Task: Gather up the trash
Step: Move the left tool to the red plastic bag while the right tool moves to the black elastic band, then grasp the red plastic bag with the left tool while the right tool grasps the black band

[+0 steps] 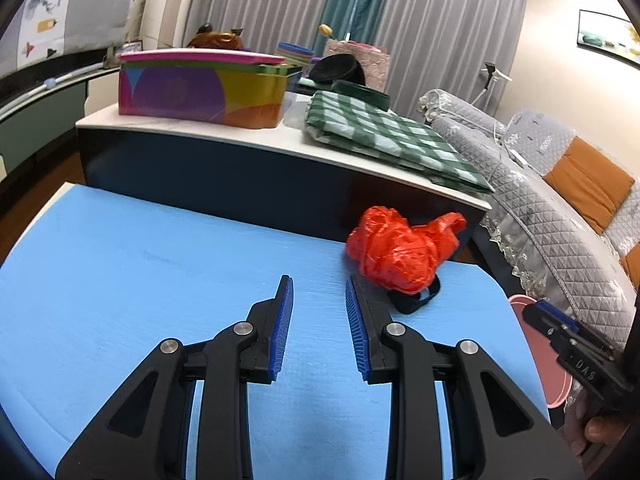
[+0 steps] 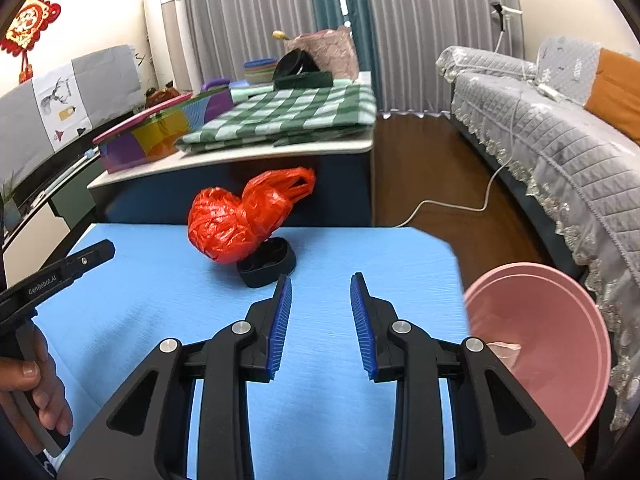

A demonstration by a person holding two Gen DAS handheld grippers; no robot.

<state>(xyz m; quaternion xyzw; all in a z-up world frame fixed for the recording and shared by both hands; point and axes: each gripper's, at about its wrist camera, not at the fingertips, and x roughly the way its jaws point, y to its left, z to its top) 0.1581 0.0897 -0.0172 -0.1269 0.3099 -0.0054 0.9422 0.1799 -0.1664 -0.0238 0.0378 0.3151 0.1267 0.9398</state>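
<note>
Both tools hung over the blue table [image 2: 360,252] with nothing between their pads: the left tool [image 1: 319,292] stood partly spread and empty, and the right tool [image 2: 321,290] likewise, its gap much the same. Just ahead of the left tool and a little to its right lay a black holder [image 1: 416,300], and on top of it, touching, sat the crumpled red plastic bag [image 1: 400,252], the trash to be collected; seen from the right tool, the bag [image 2: 240,220] was ahead and to the left. Off the right tool's right side, below the table edge, stood the pink bin [image 2: 560,320], with something pale already in it. The likely trouble was the bag itself: thin, slippery film that would squash, so narrow jaws might pinch only a loose fold and let the bundle unravel or drop short of the bin. A low approach could also catch the holder and drag it along or push it toward the far edge, beyond which the dark cabinet [image 2: 240,196] stood close. With both tools near, they might knock together.
</note>
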